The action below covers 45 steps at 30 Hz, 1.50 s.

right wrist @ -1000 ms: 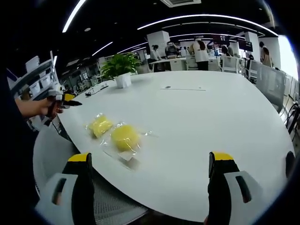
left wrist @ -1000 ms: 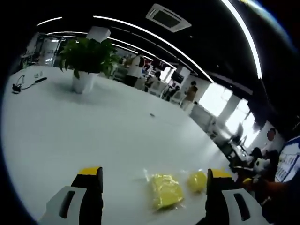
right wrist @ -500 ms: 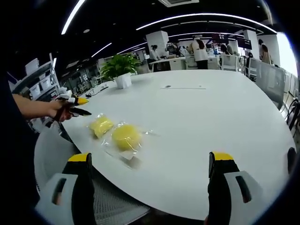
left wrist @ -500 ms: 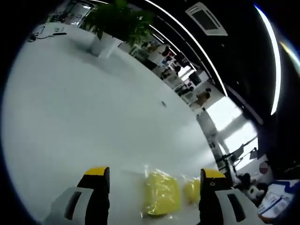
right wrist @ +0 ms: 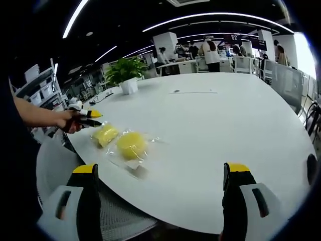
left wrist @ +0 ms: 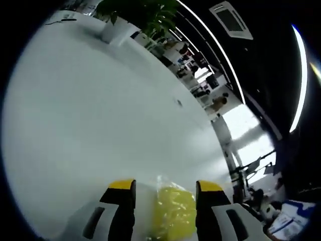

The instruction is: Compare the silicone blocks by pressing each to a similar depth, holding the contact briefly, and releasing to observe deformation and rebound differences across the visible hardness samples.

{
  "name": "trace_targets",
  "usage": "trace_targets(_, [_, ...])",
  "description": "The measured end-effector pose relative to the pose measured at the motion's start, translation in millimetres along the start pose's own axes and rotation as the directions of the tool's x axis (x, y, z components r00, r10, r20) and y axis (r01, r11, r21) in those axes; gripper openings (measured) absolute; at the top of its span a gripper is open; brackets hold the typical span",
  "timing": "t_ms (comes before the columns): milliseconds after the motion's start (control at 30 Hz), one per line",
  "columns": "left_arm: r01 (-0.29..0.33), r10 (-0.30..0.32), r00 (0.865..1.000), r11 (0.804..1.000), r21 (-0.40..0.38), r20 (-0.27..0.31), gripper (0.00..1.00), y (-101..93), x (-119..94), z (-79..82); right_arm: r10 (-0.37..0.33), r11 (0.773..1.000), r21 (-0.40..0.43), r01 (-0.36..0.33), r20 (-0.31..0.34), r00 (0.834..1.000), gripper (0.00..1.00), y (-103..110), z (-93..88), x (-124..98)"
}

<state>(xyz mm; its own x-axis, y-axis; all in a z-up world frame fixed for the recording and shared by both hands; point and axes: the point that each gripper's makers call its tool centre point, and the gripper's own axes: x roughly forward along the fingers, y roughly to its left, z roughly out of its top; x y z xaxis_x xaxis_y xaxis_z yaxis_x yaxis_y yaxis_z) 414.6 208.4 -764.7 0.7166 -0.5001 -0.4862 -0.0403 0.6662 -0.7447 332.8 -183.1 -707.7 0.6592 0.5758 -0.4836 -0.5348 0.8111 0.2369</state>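
Left gripper (left wrist: 163,188) sits right over the near bagged yellow block (left wrist: 173,211), jaws apart, straddling it. Right gripper (right wrist: 163,173) hangs wide open, well back; the round block (right wrist: 131,144) lies ahead-left of it.

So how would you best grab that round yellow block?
Probably by its curved sides, from above: the round block lies flat in a clear bag on the table, near the edge. The open right gripper faces it; the squarer block sits close beside.

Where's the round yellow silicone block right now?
In the right gripper view, the round yellow block lies bagged near the white table's left edge, beside the squarer yellow block.
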Motion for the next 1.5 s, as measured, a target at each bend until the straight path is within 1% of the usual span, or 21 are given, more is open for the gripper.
trace_targets(100, [0.006,-0.007,1.0,0.999,-0.044,-0.015,0.42,0.6,3.5,-5.0,0.0,1.0,0.005,0.0,0.001,1.0,0.97,-0.7,-0.1,0.8])
trace_targets(167, [0.003,-0.004,1.0,0.998,-0.058,-0.019,0.39,3.4,5.9,-6.0,0.003,1.0,0.005,-0.003,-0.002,1.0,0.97,-0.3,-0.6,1.2])
trace_targets(267, [0.0,-0.001,1.0,0.995,-0.099,-0.007,0.28,7.8,9.4,-4.8,0.005,1.0,0.001,-0.005,-0.014,1.0,0.97,-1.4,-2.8,2.2])
trace_targets(367, [0.021,-0.022,1.0,0.993,-0.117,-0.005,0.26,7.1,13.8,-6.0,0.003,1.0,0.002,-0.003,-0.015,1.0,0.97,-2.6,-1.1,2.1])
trace_targets(433, [0.021,-0.023,1.0,0.993,-0.115,-0.015,0.23,7.0,16.1,-8.7,0.001,1.0,0.001,-0.001,-0.014,1.0,0.97,-3.6,0.3,2.1])
trace_targets(500, [0.022,-0.024,1.0,0.993,-0.113,-0.013,0.22,7.4,17.5,-8.7,0.001,1.0,0.0,-0.001,-0.016,1.0,0.97,-4.9,0.4,2.5])
trace_targets(700, [0.024,-0.026,1.0,0.989,-0.147,-0.014,0.19,10.1,23.4,-13.9,0.0,1.0,-0.002,0.0,-0.025,1.0,0.97,-5.8,0.0,3.3])
trace_targets(733, [0.022,-0.024,1.0,0.989,-0.148,-0.015,0.17,9.8,23.6,-15.0,-0.001,1.0,0.0,0.001,-0.024,1.0,0.97,-5.7,0.3,3.3])
trace_targets(767, [0.017,-0.019,1.0,0.99,-0.138,-0.01,0.14,10.3,23.6,-14.7,-0.002,1.0,0.0,0.002,-0.023,1.0,0.97,-5.9,0.6,3.2])
trace_targets(800, [0.025,-0.026,1.0,0.991,-0.13,-0.006,0.08,8.3,23.6,-14.8,-0.003,1.0,0.003,0.003,-0.023,1.0,0.97,-5.8,0.5,3.3])
trace_targets(833, [0.039,-0.039,0.999,0.991,-0.131,-0.003,0.07,5.0,23.9,-14.4,-0.003,1.0,0.003,0.003,-0.024,1.0,0.97,-6.3,-0.1,3.5])
trace_targets(867, [0.04,-0.042,0.999,0.992,-0.116,-0.012,0.06,4.1,24.3,-16.2,-0.003,1.0,0.003,0.003,-0.025,1.0,0.97,-6.2,-0.5,3.6])
trace_targets(900, [0.036,-0.037,0.999,0.997,-0.07,-0.014,0.04,5.0,24.6,-16.8,-0.003,1.0,0.004,0.003,-0.026,1.0,0.97,-6.1,-1.3,3.6])
trace_targets(967, [0.04,-0.041,0.999,0.996,-0.08,-0.015,0.01,3.3,24.0,-18.4,-0.003,1.0,0.007,0.003,-0.027,1.0,0.97,-5.2,-1.5,3.4])
trace_targets(1133, [0.045,-0.046,0.999,0.998,-0.054,-0.005,0.0,2.0,21.8,-18.3,-0.003,1.0,0.008,0.004,-0.027,1.0,0.97,-5.6,-2.5,3.5])
trace_targets(1233, [0.065,-0.066,0.998,0.997,-0.042,-0.013,0.0,-1.9,22.1,-19.9,-0.004,1.0,0.008,0.004,-0.028,1.0,0.97,-6.0,-3.1,3.5])
trace_targets(1367, [0.085,-0.086,0.996,0.995,-0.056,-0.019,0.0,-7.3,21.4,-20.8,-0.004,1.0,0.006,0.004,-0.028,1.0,0.97,-5.1,-2.5,3.4])
trace_targets(1500, [0.122,-0.121,0.993,0.988,-0.09,0.015,0.0,-17.8,18.4,-14.2,-0.002,1.0,0.002,0.002,-0.026,1.0,0.97,-3.8,-0.6,4.2])
